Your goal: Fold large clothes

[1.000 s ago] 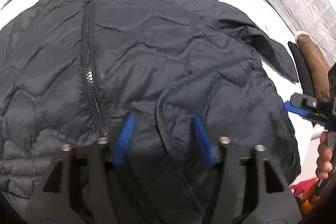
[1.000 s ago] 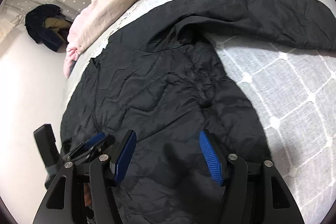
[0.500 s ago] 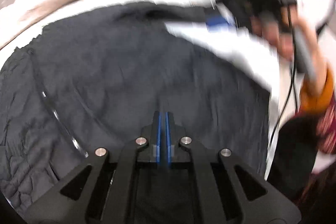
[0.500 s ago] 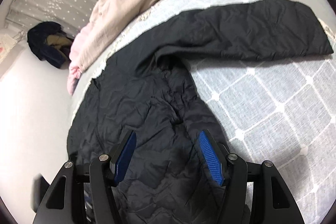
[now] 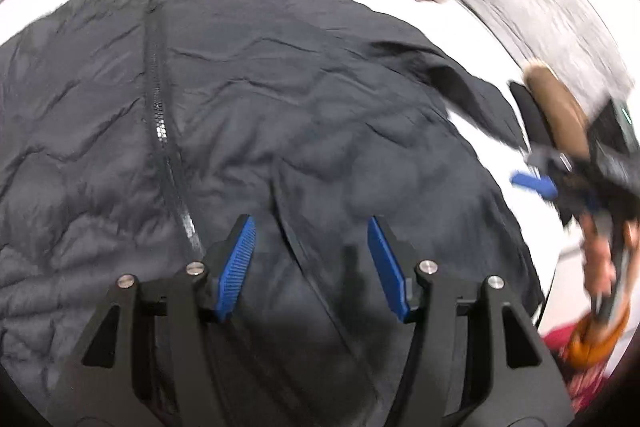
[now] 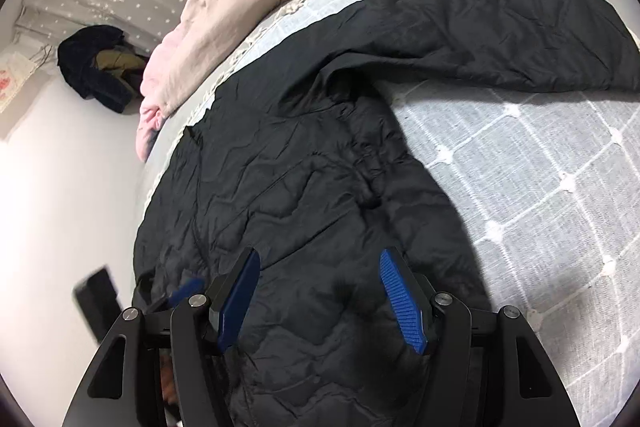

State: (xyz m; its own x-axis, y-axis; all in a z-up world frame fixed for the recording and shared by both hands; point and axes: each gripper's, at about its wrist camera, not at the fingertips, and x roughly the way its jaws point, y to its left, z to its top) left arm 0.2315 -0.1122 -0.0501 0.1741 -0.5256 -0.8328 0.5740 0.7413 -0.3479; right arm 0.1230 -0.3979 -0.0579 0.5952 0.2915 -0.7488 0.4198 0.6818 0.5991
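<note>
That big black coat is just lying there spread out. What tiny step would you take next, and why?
Probably reach the right gripper up to the sleeve and pinch it. The black jacket lies flat and zipped, but that sleeve stretches out sideways across the checked blanket. Both grippers hold nothing; the left gripper is opening over the jacket front.
</note>
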